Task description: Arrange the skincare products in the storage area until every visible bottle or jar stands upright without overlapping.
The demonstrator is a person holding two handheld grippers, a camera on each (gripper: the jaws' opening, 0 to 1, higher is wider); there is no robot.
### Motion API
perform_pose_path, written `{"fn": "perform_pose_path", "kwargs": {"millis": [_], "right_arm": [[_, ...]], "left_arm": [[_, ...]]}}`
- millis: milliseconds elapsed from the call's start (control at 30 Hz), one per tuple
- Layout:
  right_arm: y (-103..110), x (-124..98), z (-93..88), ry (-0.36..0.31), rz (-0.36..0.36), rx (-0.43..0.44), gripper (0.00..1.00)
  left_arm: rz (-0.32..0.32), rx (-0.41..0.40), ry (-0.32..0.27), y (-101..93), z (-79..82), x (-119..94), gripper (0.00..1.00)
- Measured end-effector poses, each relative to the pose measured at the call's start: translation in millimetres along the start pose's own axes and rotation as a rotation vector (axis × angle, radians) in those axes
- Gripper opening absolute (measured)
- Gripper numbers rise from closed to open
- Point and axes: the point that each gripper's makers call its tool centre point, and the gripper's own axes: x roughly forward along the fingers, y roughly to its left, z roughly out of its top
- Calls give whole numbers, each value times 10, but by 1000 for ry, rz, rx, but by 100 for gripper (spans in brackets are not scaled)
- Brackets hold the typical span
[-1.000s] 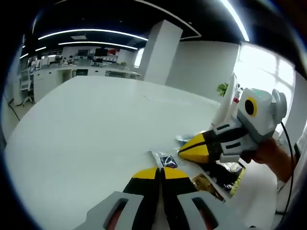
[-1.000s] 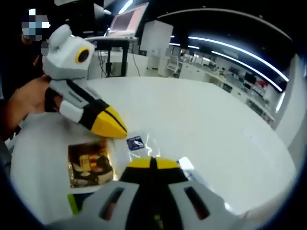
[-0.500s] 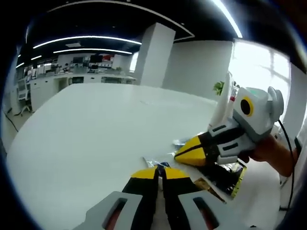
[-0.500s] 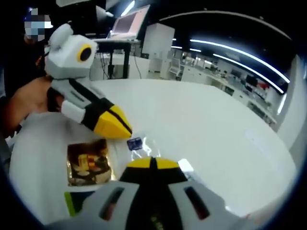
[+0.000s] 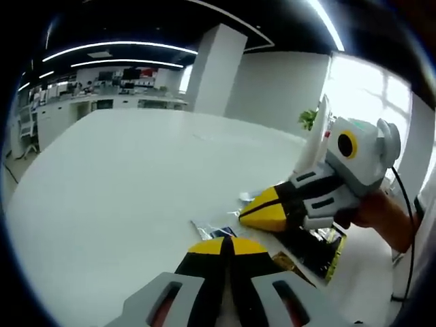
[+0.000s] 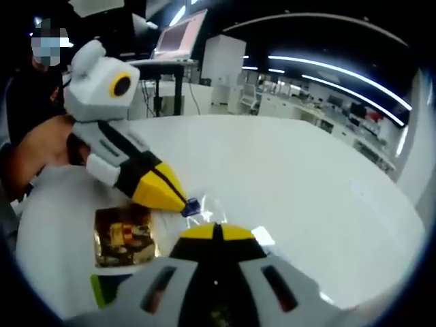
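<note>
left gripper (image 5: 228,246): yellow-tipped jaws pressed together at the bottom of the left gripper view, nothing between them. in the right gripper view the same tool (image 6: 178,199) enters from the left, held by a hand (image 6: 42,146), its tip closed and resting at the edge of a small dark-printed sachet (image 6: 191,206).

right gripper (image 6: 214,234): jaws closed tip to tip at the bottom of the right gripper view, holding nothing. in the left gripper view it (image 5: 246,212) comes in from the right, gripped by a hand (image 5: 385,216), tip shut and lying over the packets.

skincare items: flat packets only, lying on the white table (image 5: 122,177). just ahead of the left jaws, a clear sachet with a dark label (image 5: 212,230); to their right, a gold-printed packet (image 5: 294,262) and a dark packet with a green edge (image 5: 325,248). in the right gripper view, a gold-and-brown packet (image 6: 124,235) lies left of the jaws, a green-edged packet (image 6: 101,289) nearer still at lower left, a clear sachet (image 6: 262,236) just right of the jaw tips.

farther: white pillar (image 5: 212,71), potted plant (image 5: 308,121), bright window (image 5: 371,102), counters (image 5: 102,102) under ceiling light strips (image 5: 122,48); a monitor on a stand (image 6: 178,34).
</note>
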Motion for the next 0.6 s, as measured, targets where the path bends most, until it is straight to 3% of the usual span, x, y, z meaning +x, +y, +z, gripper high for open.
{"fn": "perform_pose_path", "kwargs": {"millis": [267,600], "right_arm": [[-10,6,4,-7,6,-9,0],[-12,11,9,-26,11,-7,0]], "left_arm": [[-6,18,-28,-6,128,53,2],[-16,25,2,-44,60,130,1]]}}
